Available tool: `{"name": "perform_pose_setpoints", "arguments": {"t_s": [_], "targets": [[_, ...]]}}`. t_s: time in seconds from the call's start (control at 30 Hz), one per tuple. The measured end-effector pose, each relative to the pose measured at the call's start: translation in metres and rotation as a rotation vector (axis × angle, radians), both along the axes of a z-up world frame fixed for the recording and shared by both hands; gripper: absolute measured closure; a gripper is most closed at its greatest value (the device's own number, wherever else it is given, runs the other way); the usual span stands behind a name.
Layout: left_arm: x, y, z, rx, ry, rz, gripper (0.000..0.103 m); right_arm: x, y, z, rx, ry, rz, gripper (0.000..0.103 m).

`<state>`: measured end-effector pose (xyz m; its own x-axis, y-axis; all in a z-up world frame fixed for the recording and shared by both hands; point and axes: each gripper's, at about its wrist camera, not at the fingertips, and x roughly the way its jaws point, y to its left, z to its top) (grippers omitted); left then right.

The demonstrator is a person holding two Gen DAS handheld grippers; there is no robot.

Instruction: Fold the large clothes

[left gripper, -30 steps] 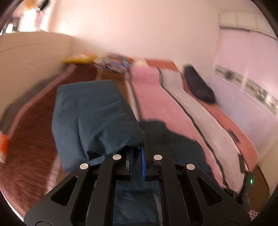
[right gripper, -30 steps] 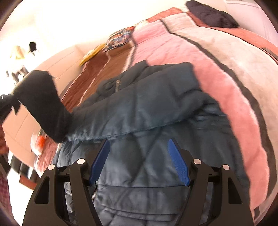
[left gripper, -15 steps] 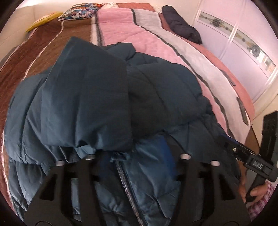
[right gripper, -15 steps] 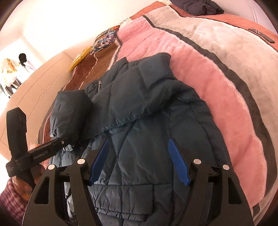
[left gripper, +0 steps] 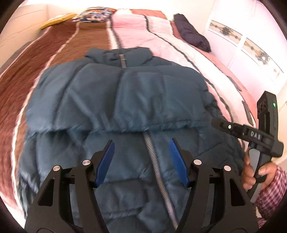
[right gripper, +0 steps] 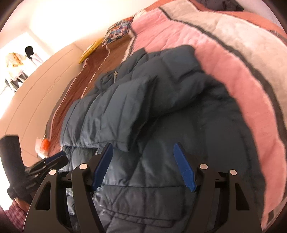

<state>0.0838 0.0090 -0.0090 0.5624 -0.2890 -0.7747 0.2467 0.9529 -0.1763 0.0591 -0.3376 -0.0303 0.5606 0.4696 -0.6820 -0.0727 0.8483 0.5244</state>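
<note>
A dark blue puffer jacket [left gripper: 140, 93] lies face up on the bed, collar [left gripper: 122, 53] at the far end, both sleeves laid across the chest. My left gripper [left gripper: 141, 143] hovers over the lower front. Its jaws are opening, and only the zipper [left gripper: 154, 161] shows beneath the gap, with nothing pressed between the pads. The right gripper [right gripper: 143, 147] stands open over the jacket [right gripper: 143, 100] near its hem, just below a sleeve cuff. In the left wrist view the right gripper [left gripper: 215, 122] shows at the right, held by a hand [left gripper: 251, 172].
A brown, pink and white striped blanket [left gripper: 140, 30] covers the bed. A dark folded garment [left gripper: 192, 35] lies at the far right edge. A patterned pillow [left gripper: 95, 14] and a yellow one [left gripper: 57, 20] sit at the head. A beige panel [right gripper: 35, 89] runs along the left side.
The left gripper was shut on a lifted sleeve; it has let go, opened and sunk toward the jacket. The sleeve now lies across the chest. The right gripper has hardly moved.
</note>
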Motion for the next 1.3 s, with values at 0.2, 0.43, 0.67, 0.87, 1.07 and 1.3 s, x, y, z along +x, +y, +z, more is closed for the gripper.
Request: {"name": "perform_pose_setpoints", "arguments": {"t_s": [0.2,0.43,0.67,0.87,1.07,1.3], "targets": [[-0.021,0.043,-0.009,-0.02,0.009,0.091,0.04,0.023,0.019,-0.005,0.046,0.054,0.015,0.034],[-0.03,0.078,-0.011,-0.083,0.004,0.183,0.04,0.05,0.04,-0.002,-0.035,0.064,0.007,0.09],[-0.027,0.088,-0.02,-0.122,0.016,0.198,0.04,0.053,0.031,-0.006,-0.084,0.101,-0.029,0.09],[-0.029,0.096,-0.016,-0.13,0.004,0.217,0.04,0.046,0.034,-0.006,-0.101,0.1,-0.023,0.083],[-0.039,0.109,-0.009,-0.109,-0.007,0.247,0.04,0.026,0.019,0.01,-0.128,0.052,-0.039,0.068],[-0.064,0.137,-0.002,-0.025,-0.002,0.287,0.04,-0.008,0.007,0.017,-0.174,0.078,0.006,0.062]]}}
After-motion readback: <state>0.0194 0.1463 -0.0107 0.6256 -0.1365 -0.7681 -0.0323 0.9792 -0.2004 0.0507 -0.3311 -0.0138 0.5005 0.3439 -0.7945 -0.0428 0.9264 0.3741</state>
